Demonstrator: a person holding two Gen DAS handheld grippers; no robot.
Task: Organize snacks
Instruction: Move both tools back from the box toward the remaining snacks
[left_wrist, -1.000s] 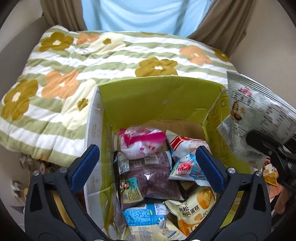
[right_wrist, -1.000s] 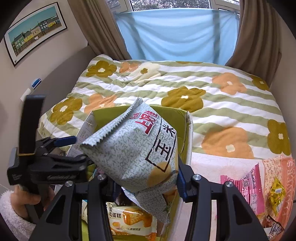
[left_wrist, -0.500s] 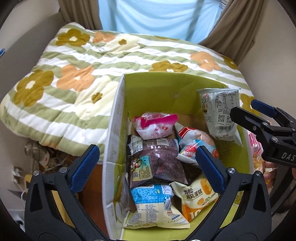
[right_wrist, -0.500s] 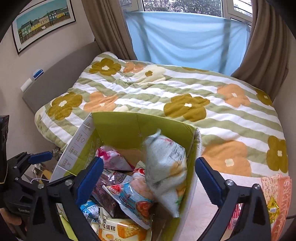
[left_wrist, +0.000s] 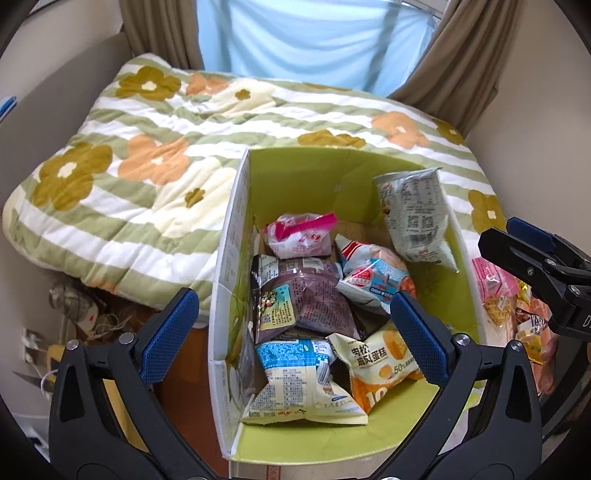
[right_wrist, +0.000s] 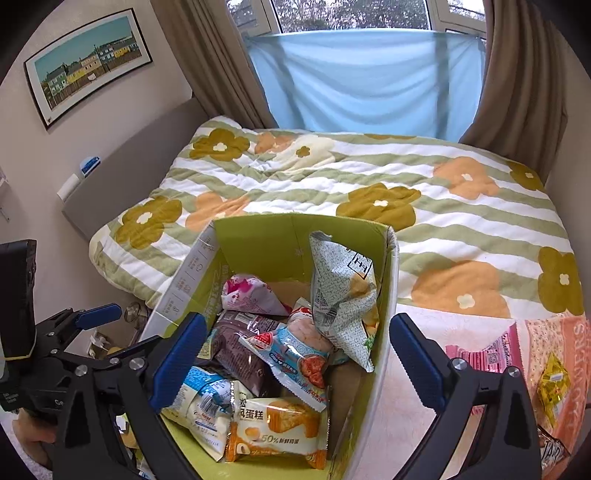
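While both pairs of blue-padded black fingers stand wide apart with nothing between them, an open cardboard box with a lime-green lining (left_wrist: 314, 184) sits below and ahead of them, half filled with snack packets. The left gripper (left_wrist: 295, 328) hangs over the box's near end, its left finger outside the box's white left wall and its right finger above the packets. The right gripper (right_wrist: 295, 354) straddles the box's right wall, one finger over the contents and the other over the pale surface beside the box.

Beyond the fingertips, a grey-green speckled foil snack bag (right_wrist: 341, 295) leans upright against the box's right wall, clear of both grippers. Beside it lie a pink-and-white packet (left_wrist: 299, 236) at the far end, a dark purple packet (left_wrist: 303, 299) in the middle and a red, white and blue packet (left_wrist: 373, 280) next to it. Closest to the fingers rest a blue-and-cream packet (left_wrist: 295, 376) and an orange-and-cream cake packet (left_wrist: 380, 365).

To the right of the right gripper's fingers, outside the box, a pink printed packet (right_wrist: 487, 350) and a small yellow wrapped sweet (right_wrist: 554, 376) lie on an orange patterned cloth (right_wrist: 565, 332). Behind the box spreads a bed quilt striped green and white with orange and olive flowers (right_wrist: 406, 177), and beyond it a pale blue sheet (right_wrist: 365, 77) hangs between brown curtains.
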